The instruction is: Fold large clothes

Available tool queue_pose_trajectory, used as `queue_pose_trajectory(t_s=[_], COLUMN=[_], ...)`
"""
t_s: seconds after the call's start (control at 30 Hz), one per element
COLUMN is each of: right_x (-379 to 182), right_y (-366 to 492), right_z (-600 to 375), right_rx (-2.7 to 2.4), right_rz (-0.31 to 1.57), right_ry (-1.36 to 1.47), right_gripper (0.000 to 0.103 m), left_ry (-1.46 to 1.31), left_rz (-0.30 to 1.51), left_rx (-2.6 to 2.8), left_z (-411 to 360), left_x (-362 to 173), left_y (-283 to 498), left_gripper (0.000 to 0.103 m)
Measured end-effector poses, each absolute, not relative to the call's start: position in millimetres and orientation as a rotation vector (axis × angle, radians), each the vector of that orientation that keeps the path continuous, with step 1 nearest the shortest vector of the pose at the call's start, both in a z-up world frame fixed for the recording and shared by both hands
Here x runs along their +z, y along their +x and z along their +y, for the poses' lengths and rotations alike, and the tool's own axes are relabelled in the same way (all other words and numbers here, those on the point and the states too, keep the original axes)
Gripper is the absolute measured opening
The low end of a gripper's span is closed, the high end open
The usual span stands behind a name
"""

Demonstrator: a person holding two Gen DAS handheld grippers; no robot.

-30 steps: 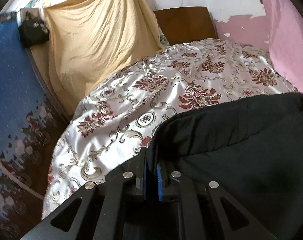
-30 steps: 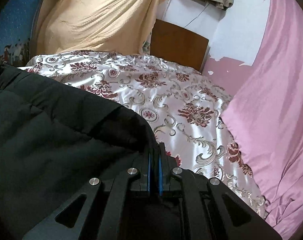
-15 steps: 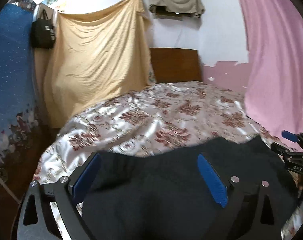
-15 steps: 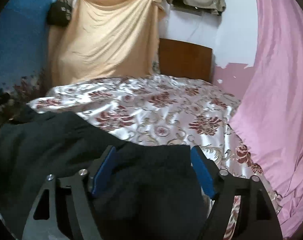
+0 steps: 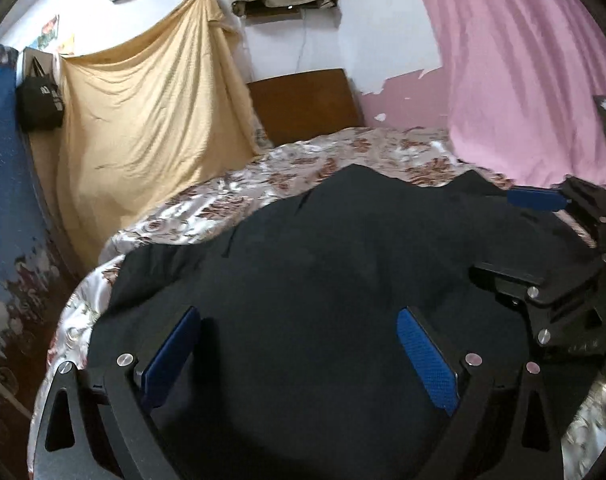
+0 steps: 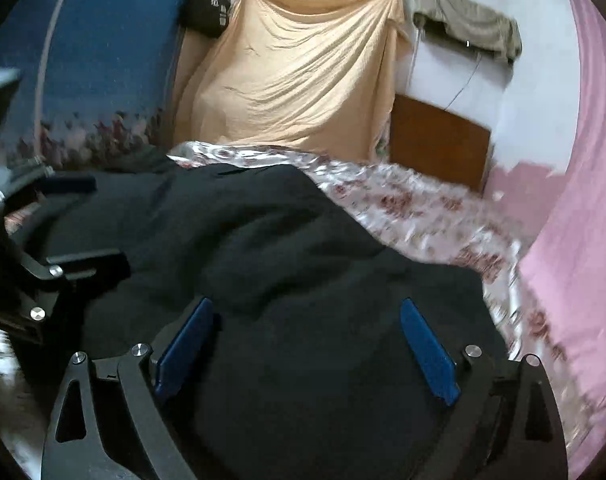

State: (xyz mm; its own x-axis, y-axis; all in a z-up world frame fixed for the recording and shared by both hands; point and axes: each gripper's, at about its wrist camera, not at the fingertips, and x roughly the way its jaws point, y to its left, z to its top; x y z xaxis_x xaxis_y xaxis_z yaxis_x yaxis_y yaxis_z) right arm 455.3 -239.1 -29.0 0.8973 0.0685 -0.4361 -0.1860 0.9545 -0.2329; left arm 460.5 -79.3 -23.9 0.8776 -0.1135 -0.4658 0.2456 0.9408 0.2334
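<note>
A large black garment (image 5: pixel 323 264) lies spread on the floral satin bedspread (image 5: pixel 223 204); it also fills the lower right wrist view (image 6: pixel 263 248). My left gripper (image 5: pixel 299 344) hovers over the garment's near part, open, nothing between its blue pads. My right gripper (image 6: pixel 307 340) is also open and empty above the garment. Each gripper shows in the other's view: the right one at the right edge (image 5: pixel 543 240), the left one at the left edge (image 6: pixel 55 224).
A wooden headboard (image 5: pixel 303 104) stands at the far end of the bed. A yellow sheet (image 5: pixel 143 120) hangs at the left, a pink curtain (image 5: pixel 523 80) at the right, a blue patterned cloth (image 5: pixel 3 200) at the far left. A black bag (image 5: pixel 39 100) hangs on the wall.
Both grippers were shut on the garment's edge one second ago. They let go, opened wide and pulled back and up; the garment now lies spread on the bed.
</note>
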Motion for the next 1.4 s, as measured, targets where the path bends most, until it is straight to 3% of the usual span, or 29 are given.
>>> queue_pose_trajectory(t_s=[0.23,0.6,0.9,1.4], right_x=[-28,-38,-75,-101], right_y=[510,602,611,618], right_z=[-249,-336,-344,-366], right_rx=[0.039,-0.042,-0.007,0.075], right_rz=[0.498,0.724,0.673,0.682], right_ry=[-0.279,0.022,0.113,0.285], right_gripper=[0.092,0.096,0.102,0.102], left_ry=[0.226,-0.118,-0.248,-0.342], left_rz=[0.541,0.729,0.735,0.715], left_rx=[-0.070,0.046,-0.011,-0.052], left_z=[-65,21,39,49], left_x=[-24,-38,-72,-90], left_y=[527,607,616,619], left_gripper=[0.103,0.103,0.103,0.103])
